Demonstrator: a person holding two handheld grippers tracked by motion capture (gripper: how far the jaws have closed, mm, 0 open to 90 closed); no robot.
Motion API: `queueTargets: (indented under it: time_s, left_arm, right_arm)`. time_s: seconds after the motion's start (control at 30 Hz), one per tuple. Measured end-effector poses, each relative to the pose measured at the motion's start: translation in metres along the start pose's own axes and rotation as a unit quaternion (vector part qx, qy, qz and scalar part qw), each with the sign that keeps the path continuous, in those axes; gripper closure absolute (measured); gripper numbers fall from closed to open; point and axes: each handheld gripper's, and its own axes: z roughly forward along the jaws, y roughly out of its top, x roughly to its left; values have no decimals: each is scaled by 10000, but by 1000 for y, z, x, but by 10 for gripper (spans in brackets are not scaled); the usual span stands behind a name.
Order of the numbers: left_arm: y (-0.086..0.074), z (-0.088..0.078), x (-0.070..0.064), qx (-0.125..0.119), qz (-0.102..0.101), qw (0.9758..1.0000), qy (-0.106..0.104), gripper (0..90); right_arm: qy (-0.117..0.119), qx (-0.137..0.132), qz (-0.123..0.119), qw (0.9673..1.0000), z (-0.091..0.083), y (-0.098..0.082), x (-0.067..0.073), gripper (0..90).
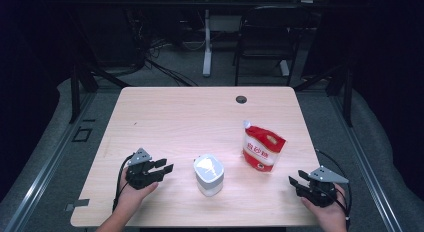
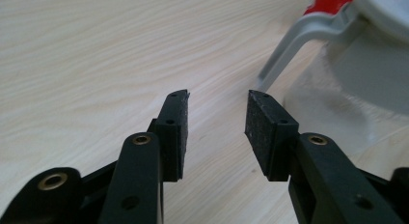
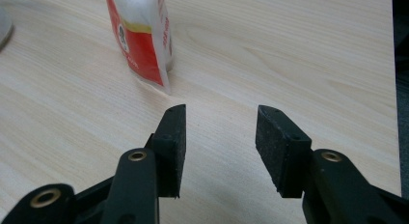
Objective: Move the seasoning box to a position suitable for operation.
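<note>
Risk: the container (image 1: 209, 175) stands upright near the table's (image 1: 165, 112) near edge, just right of the left gripper (image 1: 164, 168); a sideways approach could push or tip it rather than grip it, since its grey handle (image 2: 294, 45) is thin and its lidded body looks wide for the present jaw gap. The pouch (image 1: 262, 148), standing right of and slightly beyond the container, looks light and could topple if the right gripper (image 1: 295, 182) brushes it. Pose: the left hand (image 1: 131, 196) rests on the table, its gripper pointing right toward the container, jaws apart with nothing between them. The right hand (image 1: 327, 207) lies at the near right corner, its gripper aimed left and away toward the pouch, jaws apart and empty.
</note>
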Motion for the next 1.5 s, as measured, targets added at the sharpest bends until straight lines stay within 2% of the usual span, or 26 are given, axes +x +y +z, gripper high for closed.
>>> queueTargets:
  time_s: [0.13,0.27,0.4,0.57,0.63,0.83,0.93,1.07,1.2,1.37,1.5]
  left_arm:
    - [11,8,-12,107,239,9996,-61,633]
    - [18,21,-23,172,359,9991,-140,646]
    - [23,37,-32,367,674,9970,-96,665]
    - [26,50,-36,460,718,9961,-247,690]
    - [27,53,-36,430,654,9964,-320,706]
    - [30,60,-39,392,798,9954,-349,738]
    - [30,60,-37,348,738,9960,-377,778]
    - [29,61,-40,330,992,9942,-250,798]
    - [28,59,-45,346,1124,9930,-84,812]
    - [26,54,-48,434,1177,9921,35,821]
    - [26,52,-51,481,1176,9918,129,827]
  right_arm:
    - [11,-5,-7,10000,0,1,0,544]
    - [4,7,-3,10000,0,0,0,544]
    - [44,14,-9,10000,2,0,0,544]
    - [54,15,-12,10000,2,0,0,543]
    - [58,13,-7,10000,2,0,0,544]
    - [62,12,-6,10000,2,0,0,543]
    - [80,8,0,10000,2,0,0,542]
    - [94,6,17,10000,2,0,0,542]
    - [112,-60,22,9999,1,1,1,542]
    - [101,-117,5,9999,-2,2,1,543]
    - [295,-144,95,9994,-5,5,2,574]
